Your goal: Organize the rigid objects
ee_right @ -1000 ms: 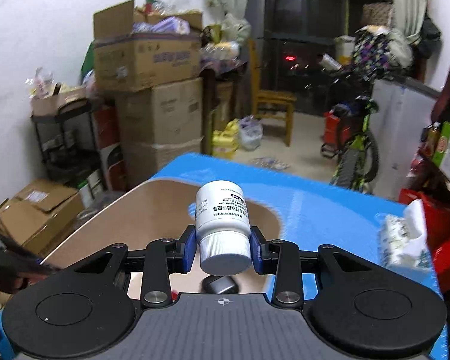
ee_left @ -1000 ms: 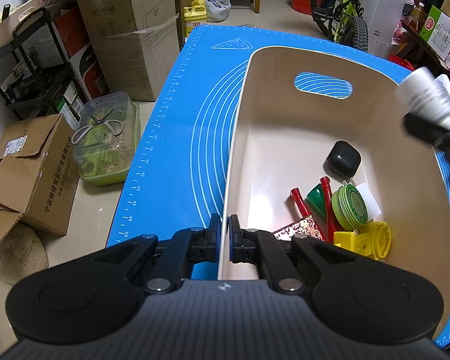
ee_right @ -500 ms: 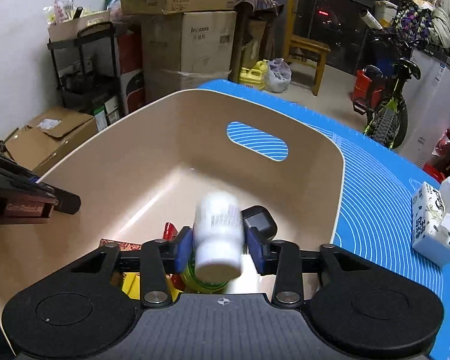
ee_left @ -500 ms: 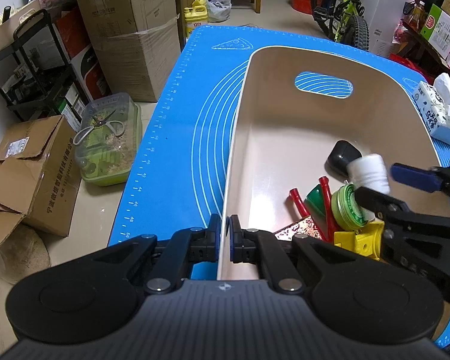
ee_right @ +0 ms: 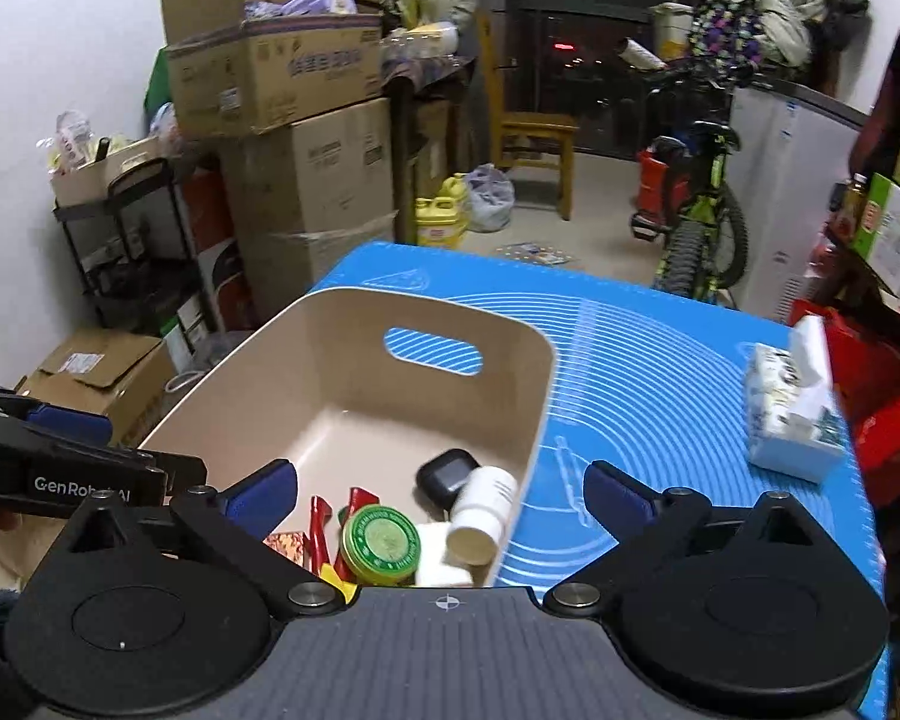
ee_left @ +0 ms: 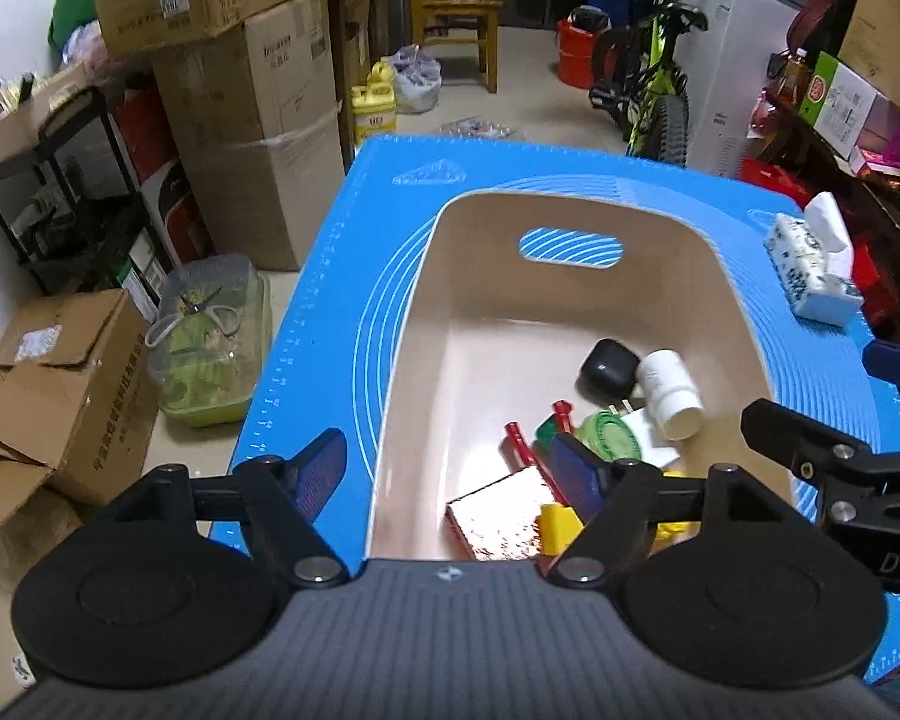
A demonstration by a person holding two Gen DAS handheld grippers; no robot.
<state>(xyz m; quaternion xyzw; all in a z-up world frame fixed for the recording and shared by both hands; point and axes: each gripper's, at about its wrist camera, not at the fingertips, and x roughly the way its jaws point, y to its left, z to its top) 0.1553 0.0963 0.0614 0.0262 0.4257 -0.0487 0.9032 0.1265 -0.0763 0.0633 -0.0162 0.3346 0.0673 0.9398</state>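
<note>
A beige bin (ee_left: 570, 210) (ee_right: 330, 324) stands on the blue mat (ee_left: 342, 276) (ee_right: 660, 360). In it lie a white pill bottle (ee_left: 669, 384) (ee_right: 483, 507) on its side, a black case (ee_left: 607, 363) (ee_right: 445, 477), a green round tin (ee_left: 609, 435) (ee_right: 381, 543), red sticks (ee_left: 519, 441), a yellow block (ee_left: 558, 525) and a shiny red packet (ee_left: 498, 519). My left gripper (ee_left: 450, 474) is open, straddling the bin's near-left wall without touching it. My right gripper (ee_right: 444, 495) is open and empty above the bin's near-right corner; it shows in the left wrist view (ee_left: 810, 444).
A tissue pack (ee_left: 810, 270) (ee_right: 792, 414) lies on the mat at the right. Cardboard boxes (ee_left: 258, 138), a black rack (ee_left: 60, 192) and a clear tub (ee_left: 210, 354) stand left of the table. A chair (ee_left: 456, 18) and bicycle (ee_left: 654, 78) stand behind.
My right gripper has opened and let the white bottle go into the bin, then drawn back. My left gripper has opened off the bin's left wall and lifted back.
</note>
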